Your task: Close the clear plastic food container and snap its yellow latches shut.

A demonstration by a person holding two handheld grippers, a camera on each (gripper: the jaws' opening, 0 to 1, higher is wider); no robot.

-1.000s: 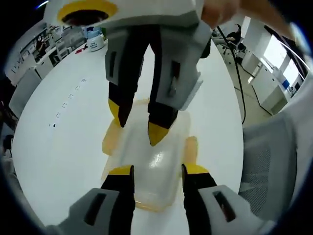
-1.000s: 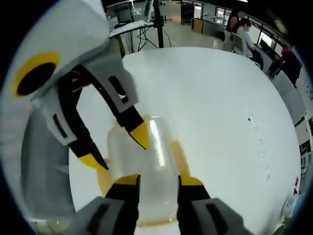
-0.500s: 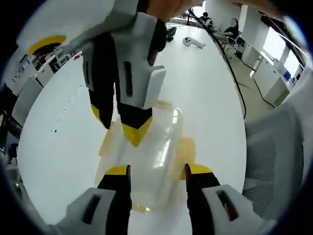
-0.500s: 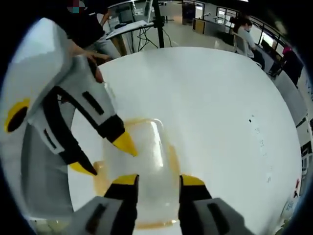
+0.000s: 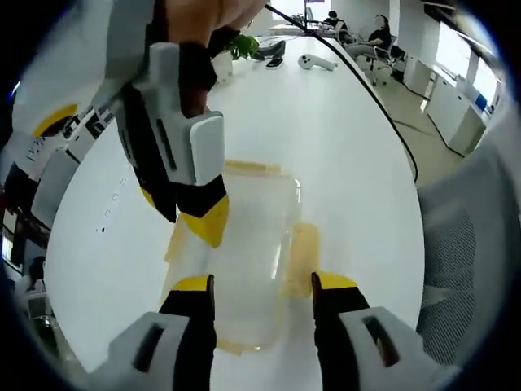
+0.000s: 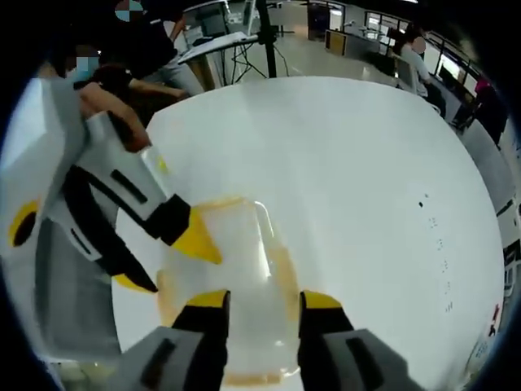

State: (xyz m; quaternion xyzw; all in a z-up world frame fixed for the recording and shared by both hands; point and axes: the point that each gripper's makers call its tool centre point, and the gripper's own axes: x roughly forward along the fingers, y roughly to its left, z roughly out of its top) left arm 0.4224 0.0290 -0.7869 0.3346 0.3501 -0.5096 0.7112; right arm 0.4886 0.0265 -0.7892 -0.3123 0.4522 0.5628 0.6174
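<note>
A clear plastic food container point(image 5: 244, 252) with yellow latches point(image 5: 303, 254) sits on the white counter point(image 5: 342, 155). In the left gripper view, the left gripper point(image 5: 264, 287) hangs over its near end, jaws apart and holding nothing. The right gripper point(image 5: 191, 218) crosses in front, covering the container's far left corner; its jaws stand open too. A mesh office chair point(image 5: 468, 269) stands just beside the counter, and a black cable point(image 5: 383, 106) trails across it.

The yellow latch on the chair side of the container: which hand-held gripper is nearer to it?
Left. The left hand-held gripper straddles the container's near end, one fingertip beside that latch. The right hand-held gripper hangs over the opposite long side.
</note>
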